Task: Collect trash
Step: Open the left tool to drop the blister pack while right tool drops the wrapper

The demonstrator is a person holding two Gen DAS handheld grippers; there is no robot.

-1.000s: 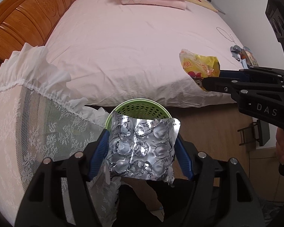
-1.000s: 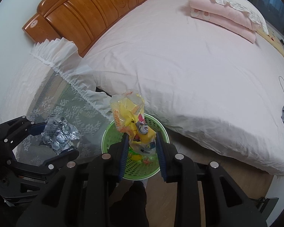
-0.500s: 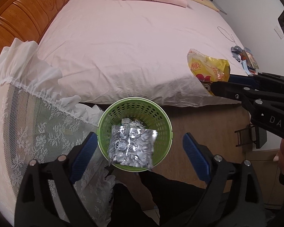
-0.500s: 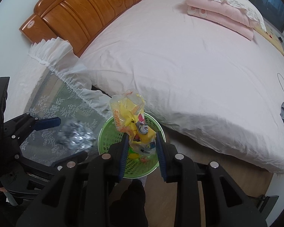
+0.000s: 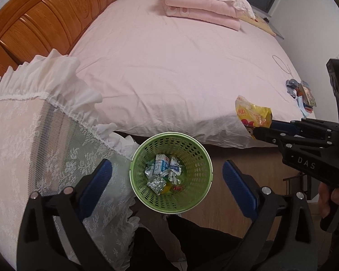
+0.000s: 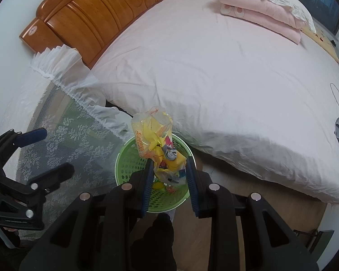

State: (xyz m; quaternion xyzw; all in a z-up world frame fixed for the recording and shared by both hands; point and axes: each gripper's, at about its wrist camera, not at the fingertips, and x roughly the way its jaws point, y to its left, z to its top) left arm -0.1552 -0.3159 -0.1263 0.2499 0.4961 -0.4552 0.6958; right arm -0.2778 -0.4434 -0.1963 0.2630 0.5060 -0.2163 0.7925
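Observation:
A green mesh waste basket [image 5: 201,158] stands on the floor beside the bed, also in the right wrist view [image 6: 126,160]. Inside lie the crumpled silver blister pack [image 5: 156,183], a small white-blue carton [image 5: 161,165] and other scraps. My left gripper [image 5: 167,180] is open and empty above the basket, also in the right wrist view [image 6: 45,151]. My right gripper [image 6: 169,171] is shut on a yellow plastic snack bag [image 6: 154,140] and holds it over the basket; the bag also shows in the left wrist view [image 5: 253,115].
A bed with a pink sheet [image 5: 180,67] fills the far side, with folded pink bedding [image 5: 203,11] and a wooden headboard [image 5: 40,22]. A lace-covered nightstand [image 5: 34,135] is at the left. Small items [image 5: 301,92] lie at the bed's right edge.
My left gripper opened and the silver blister pack fell into the basket. The right gripper kept hold of the yellow bag.

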